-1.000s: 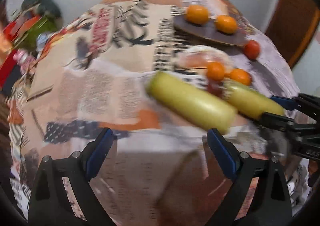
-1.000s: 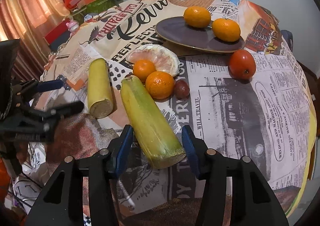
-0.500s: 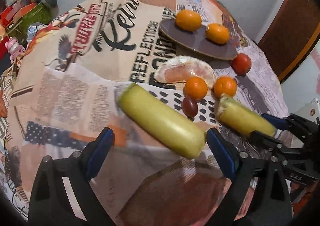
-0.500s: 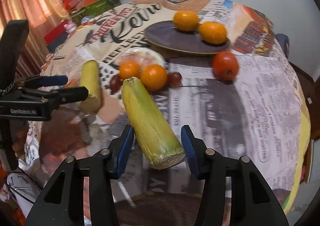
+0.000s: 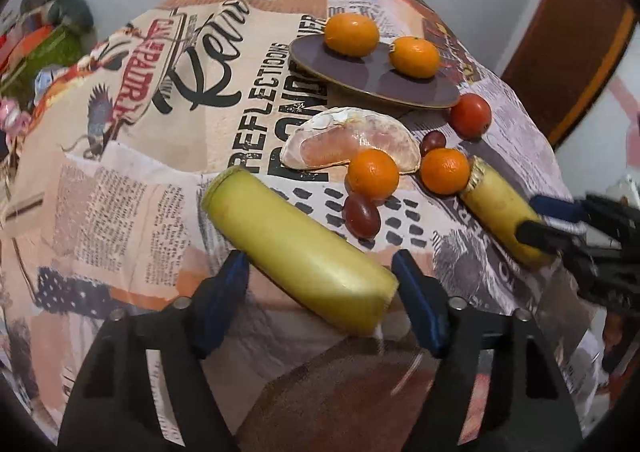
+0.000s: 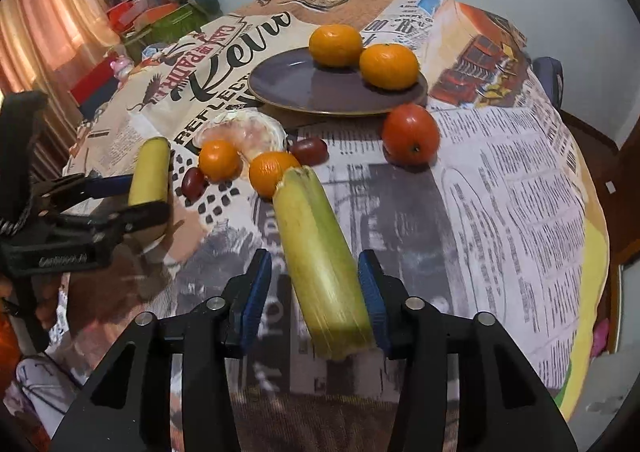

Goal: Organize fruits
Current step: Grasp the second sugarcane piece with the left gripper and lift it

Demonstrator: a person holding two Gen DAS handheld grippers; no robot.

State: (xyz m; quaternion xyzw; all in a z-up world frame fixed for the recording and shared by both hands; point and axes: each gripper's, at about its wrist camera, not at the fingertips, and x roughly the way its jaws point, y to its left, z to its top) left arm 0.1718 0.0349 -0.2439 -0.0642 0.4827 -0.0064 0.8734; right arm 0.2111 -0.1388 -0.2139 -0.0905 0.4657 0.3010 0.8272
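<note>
Lying between the blue-padded fingers of the left gripper [image 5: 318, 278] is a smooth, yellow-green sugarcane piece [image 5: 296, 250], set slantwise; the jaws stand wide, with gaps to the cane, so nothing is clamped. The right gripper [image 6: 316, 292] frames a second, fibrous, streaky cane piece [image 6: 320, 252] with a ragged far end: its right pad touches the cane, its left pad stands clear, and whether it grips I cannot tell. Both pieces rest on a round table under a newspaper-print tablecloth [image 6: 520, 211]. Near the canes sit two small round mandarins [image 5: 372, 173], two glossy dark grapes [image 5: 361, 215], a peeled pomelo segment [image 5: 348, 141] and a tomato [image 6: 410, 133]. Farther back, a flat purple plate [image 6: 312, 93] carries two larger oranges [image 6: 388, 59].
</note>
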